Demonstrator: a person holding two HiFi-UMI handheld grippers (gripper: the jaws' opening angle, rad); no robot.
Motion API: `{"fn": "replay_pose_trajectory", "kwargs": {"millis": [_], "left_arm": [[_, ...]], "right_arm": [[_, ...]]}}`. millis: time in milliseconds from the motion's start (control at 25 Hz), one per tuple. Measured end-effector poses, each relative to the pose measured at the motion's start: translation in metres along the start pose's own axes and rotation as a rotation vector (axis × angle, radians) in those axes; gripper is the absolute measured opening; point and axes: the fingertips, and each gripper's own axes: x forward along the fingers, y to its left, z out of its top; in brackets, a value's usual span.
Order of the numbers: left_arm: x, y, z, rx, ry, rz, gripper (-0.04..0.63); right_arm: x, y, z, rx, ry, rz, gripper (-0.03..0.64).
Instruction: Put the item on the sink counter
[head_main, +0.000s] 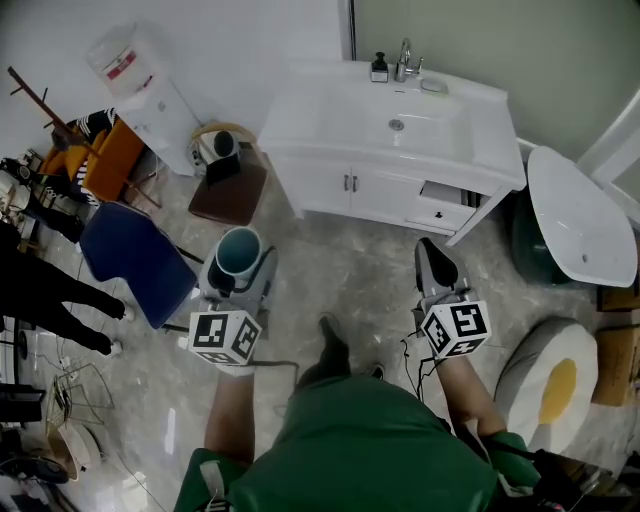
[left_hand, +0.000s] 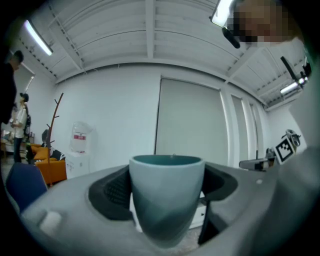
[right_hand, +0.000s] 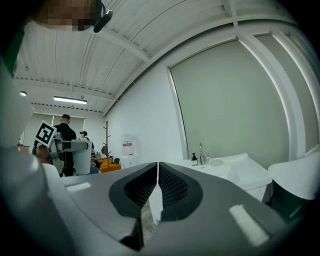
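Closest to me, lower left of the head view, my left gripper (head_main: 240, 268) grasps a pale cup with a teal inside (left_hand: 167, 192). The pads clamp its sides, and it stands upright with its mouth up. Lower right of that view, my right gripper (right_hand: 156, 180) is clenched on nothing, jaws touching.

Beyond both, across bare floor, the white sink counter (head_main: 318, 112) fills the upper centre. It lies ahead of the cup and to its right, well apart from it. The right gripper is nearer the counter, but the left one carries the load. At the counter's far edge stand a faucet (head_main: 404, 60) and a soap bottle (head_main: 379, 68); the flat stretch left of the basin looks free.
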Motion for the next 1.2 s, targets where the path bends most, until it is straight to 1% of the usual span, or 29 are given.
{"fn": "replay_pose_trajectory", "kwargs": {"millis": [160, 320, 480, 720, 840, 960, 1080, 1200], "left_arm": [[0.049, 0.034, 0.006, -0.066, -0.032, -0.033, 0.393], [0.098, 0.076, 0.006, -0.073, -0.038, -0.058, 0.393], [0.130, 0.124, -0.007, -0.089, -0.013, -0.047, 0.393], [0.156, 0.180, -0.023, -0.102, 0.019, -0.012, 0.393], [0.172, 0.197, -0.023, -0.104, 0.022, 0.000, 0.393], [0.193, 0.203, -0.023, -0.108, 0.023, 0.008, 0.393], [0.217, 0.205, -0.023, -0.102, 0.028, 0.018, 0.393], [0.241, 0.208, -0.018, -0.080, 0.030, 0.043, 0.393]], "right_arm": [[0.045, -0.018, 0.018, -0.048, -0.004, -0.054, 0.009], [0.104, -0.025, 0.029, -0.070, 0.012, -0.088, 0.008], [0.157, -0.013, 0.026, -0.077, 0.059, -0.083, 0.009], [0.220, -0.003, 0.028, -0.092, 0.089, -0.068, 0.009], [0.246, -0.006, 0.028, -0.092, 0.098, -0.057, 0.009], [0.273, -0.014, 0.023, -0.078, 0.106, -0.036, 0.009], [0.303, -0.026, 0.019, -0.062, 0.108, -0.002, 0.008], [0.336, -0.039, 0.022, -0.050, 0.094, 0.046, 0.008]]}}
